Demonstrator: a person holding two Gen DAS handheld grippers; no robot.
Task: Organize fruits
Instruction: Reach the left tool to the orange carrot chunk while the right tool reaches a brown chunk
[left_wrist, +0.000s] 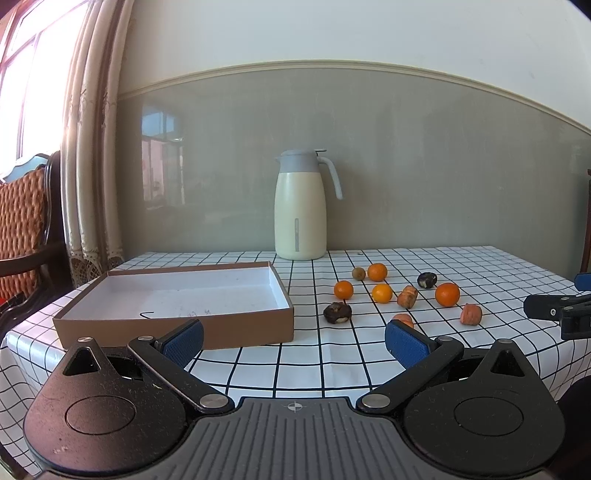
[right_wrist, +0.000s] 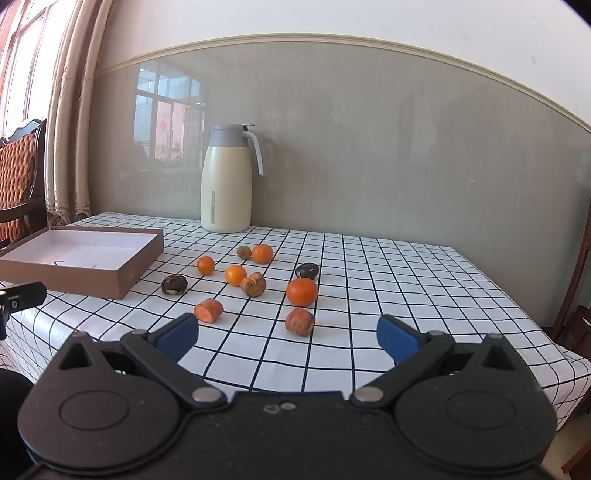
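A shallow brown cardboard box (left_wrist: 177, 325) (right_wrist: 125, 275) with a white, empty inside lies on the left of the checked tablecloth. To its right are scattered several oranges, such as one (left_wrist: 447, 294) (right_wrist: 301, 291), carrot chunks (left_wrist: 471, 314) (right_wrist: 299, 321), dark wrinkled fruits (left_wrist: 337, 312) (right_wrist: 174, 284) and a small brown fruit (left_wrist: 358, 273) (right_wrist: 243, 252). My left gripper (left_wrist: 293, 341) stands open near the box's front right corner, nothing between its blue pads. My right gripper (right_wrist: 288, 338) is open too, just short of the nearest carrot chunk.
A cream thermos jug (left_wrist: 300, 206) (right_wrist: 226, 181) stands at the back against the grey wall. A wooden chair with an orange cushion (left_wrist: 22, 229) and curtains are at the left. The table's right edge (right_wrist: 546, 332) drops off close by.
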